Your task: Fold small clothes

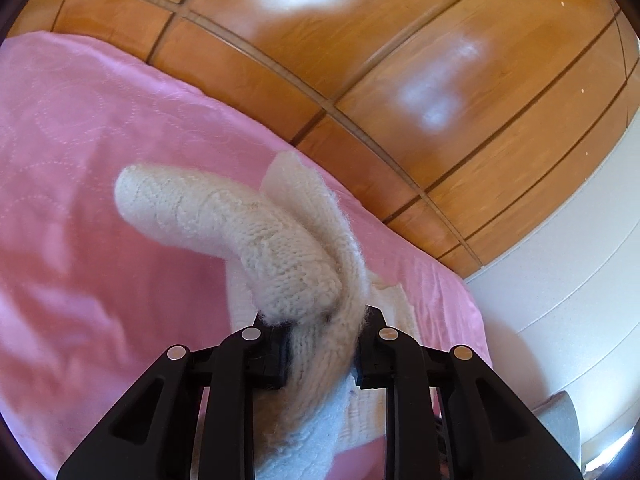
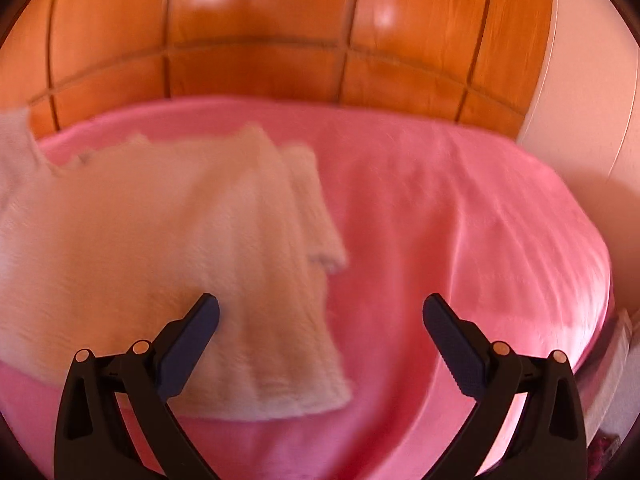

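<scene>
left wrist: left gripper [image 1: 320, 328] angled down, clamping lifted knit sleeve [image 1: 240, 220].

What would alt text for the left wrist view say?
The left gripper pinches a cream knitted sweater, lifting its sleeve above a pink bedspread. Glossy wooden wardrobe panels stand behind.

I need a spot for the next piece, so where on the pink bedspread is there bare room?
Bare pink bedspread lies right of the cream knit sweater, out to the white wall. Another free patch sits beyond the lifted sleeve, toward the wooden panelling. It is crowded where the sweater lies.
</scene>
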